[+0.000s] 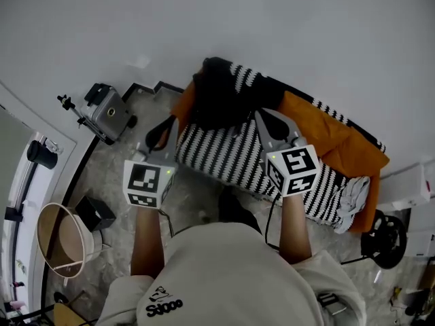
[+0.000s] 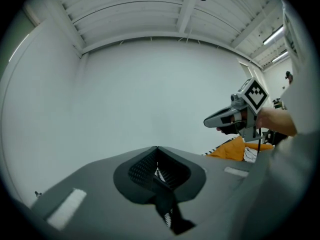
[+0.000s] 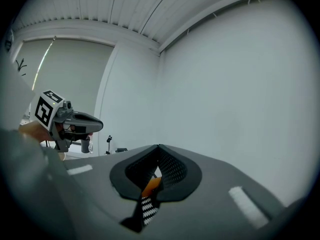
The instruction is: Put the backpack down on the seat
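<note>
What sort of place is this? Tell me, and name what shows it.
Probably a bare indoor room set up for recording: plain white walls, a seat with striped and orange covers, and a grey device on a stand.

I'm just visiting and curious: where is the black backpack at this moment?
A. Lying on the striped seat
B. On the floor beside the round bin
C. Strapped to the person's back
A: the head view shows the black backpack resting on the far part of the striped seat, away from the floor and not on the person.
</note>
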### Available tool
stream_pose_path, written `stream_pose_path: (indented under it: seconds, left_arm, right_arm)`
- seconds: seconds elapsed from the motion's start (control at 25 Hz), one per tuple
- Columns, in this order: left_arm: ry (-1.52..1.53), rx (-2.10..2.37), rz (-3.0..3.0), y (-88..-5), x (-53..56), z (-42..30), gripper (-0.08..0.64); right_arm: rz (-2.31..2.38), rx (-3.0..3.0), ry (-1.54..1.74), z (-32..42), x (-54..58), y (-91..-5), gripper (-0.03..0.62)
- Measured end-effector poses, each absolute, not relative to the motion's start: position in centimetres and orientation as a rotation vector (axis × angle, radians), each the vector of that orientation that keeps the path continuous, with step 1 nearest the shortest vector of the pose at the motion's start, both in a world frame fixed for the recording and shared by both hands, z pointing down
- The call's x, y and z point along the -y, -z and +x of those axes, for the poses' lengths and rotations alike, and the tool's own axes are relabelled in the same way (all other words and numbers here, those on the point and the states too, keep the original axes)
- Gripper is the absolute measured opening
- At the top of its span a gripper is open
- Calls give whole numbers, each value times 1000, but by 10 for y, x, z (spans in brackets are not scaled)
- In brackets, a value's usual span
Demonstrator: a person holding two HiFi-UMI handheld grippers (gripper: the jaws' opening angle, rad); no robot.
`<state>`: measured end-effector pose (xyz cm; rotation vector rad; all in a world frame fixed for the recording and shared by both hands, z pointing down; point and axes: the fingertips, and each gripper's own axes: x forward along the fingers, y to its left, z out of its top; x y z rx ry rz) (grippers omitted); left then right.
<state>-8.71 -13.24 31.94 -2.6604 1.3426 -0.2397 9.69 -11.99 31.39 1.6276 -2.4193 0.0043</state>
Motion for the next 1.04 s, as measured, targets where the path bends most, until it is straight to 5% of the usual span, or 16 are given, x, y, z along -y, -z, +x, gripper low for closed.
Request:
stream_pose_path:
  seconds: [1.04]
  left_arm:
    - [314, -1295, -2747, -343, 142, -61, 11]
  right_arm:
    - [1563, 2422, -79, 99, 139, -340, 3]
